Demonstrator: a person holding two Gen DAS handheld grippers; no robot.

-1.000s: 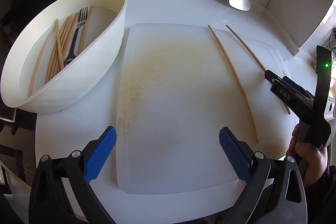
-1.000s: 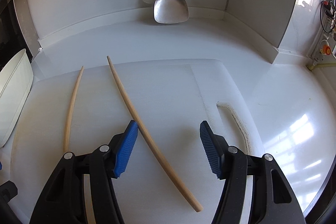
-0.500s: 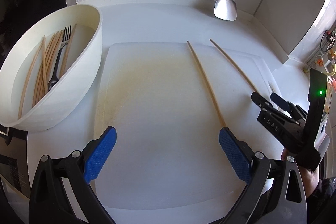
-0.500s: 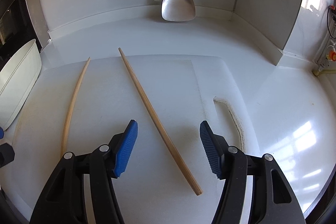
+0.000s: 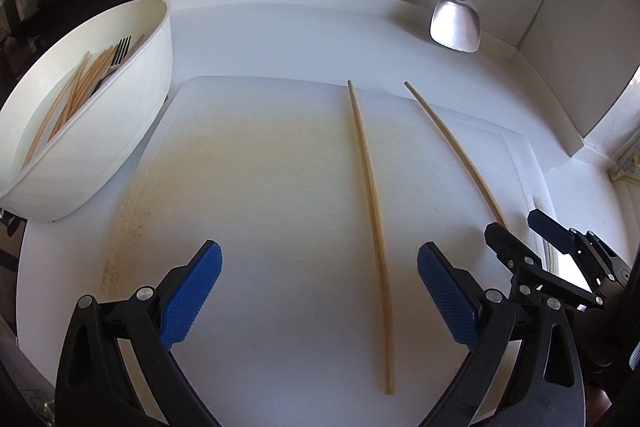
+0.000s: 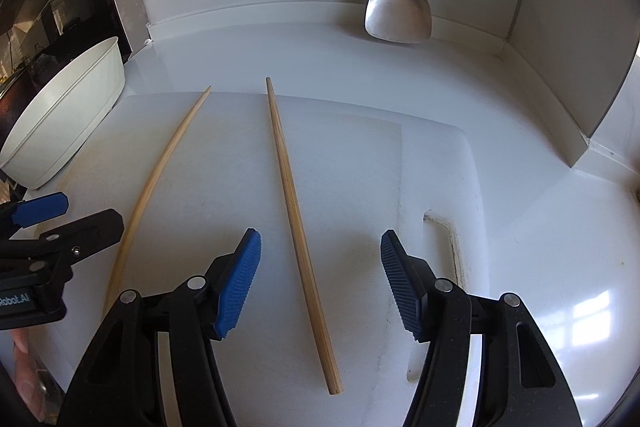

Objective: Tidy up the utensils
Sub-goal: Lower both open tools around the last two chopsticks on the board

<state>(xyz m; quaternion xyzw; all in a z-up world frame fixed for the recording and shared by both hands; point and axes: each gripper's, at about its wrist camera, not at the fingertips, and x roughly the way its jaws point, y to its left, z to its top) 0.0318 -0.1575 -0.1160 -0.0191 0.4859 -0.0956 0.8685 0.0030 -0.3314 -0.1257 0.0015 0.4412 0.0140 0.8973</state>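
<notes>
Two sticks are left on the white board (image 5: 260,211), and the rest of the sticks and a fork (image 5: 116,57) already sit in the tub (image 5: 132,115) at the far left on the tabletop (image 5: 280,39); the left stick (image 5: 370,195) lies flat with its near end between the wide-apart fingers of the left gripper (image 5: 318,301), nearer the right pad, and nothing is held there; the right stick (image 6: 294,211) lies flat between the fingers of the right gripper (image 6: 320,283), which are spread too and hold nothing, and sits a bit nearer the left pad

I think each hand is about to grab its own stick; here is what could go wrong; a stick is thin and round and lies flat on the board, so the pads may close above it and catch only air, or push it so it rolls away; the left stick is off to one side of its gripper, so one pad may hit it first and flick it sideways; the two grippers are close together, so they may bump when they go down; a stick held near one end may tip and slide out on the way to the tub; a long stick may hit the rim of the tub and fall on the tabletop
</notes>
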